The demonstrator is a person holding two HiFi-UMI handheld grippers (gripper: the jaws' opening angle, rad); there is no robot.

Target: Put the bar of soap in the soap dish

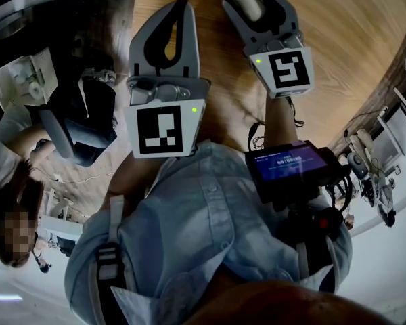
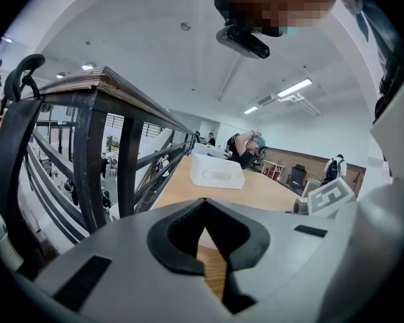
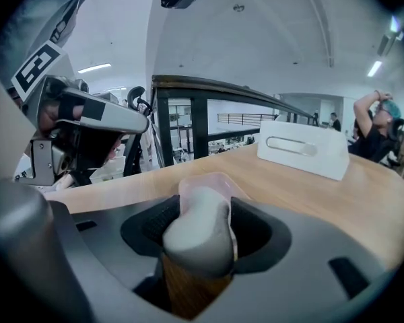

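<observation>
Your right gripper (image 3: pixel 199 214) is clenched on the bar of soap (image 3: pixel 196 242), one jaw pressing each long side of the pale bar. The pink soap dish (image 3: pixel 213 182) sits on the worktop (image 3: pixel 363 200) just past the jaw tips. The bar's far end comes up to the dish's near rim, though no view shows whether it hangs over the hollow or rests in it. Your left gripper (image 2: pixel 205 210) is closed on nothing, its tips meeting over bare wood, and it hangs beside the right one.

You look to be at the placing step, with the soap gripped right at the dish. What it calls for next is that the whole bar sits above the hollow and low before the jaws part (a smooth, rounded bar will slide or tip if it drops onto the rim). Open gently and draw back along the jaws' own line, so the pads don't drag the light dish along.

The worktop is pale wood grain, level and mostly bare. A white box (image 3: pixel 301 147) with a slot handle stands toward its far edge, where a black railing (image 3: pixel 209 86) runs along. Beyond the railing is a bright open office under strip lights (image 2: pixel 296 87), with a seated person (image 3: pixel 374 130) past the worktop's far end
</observation>
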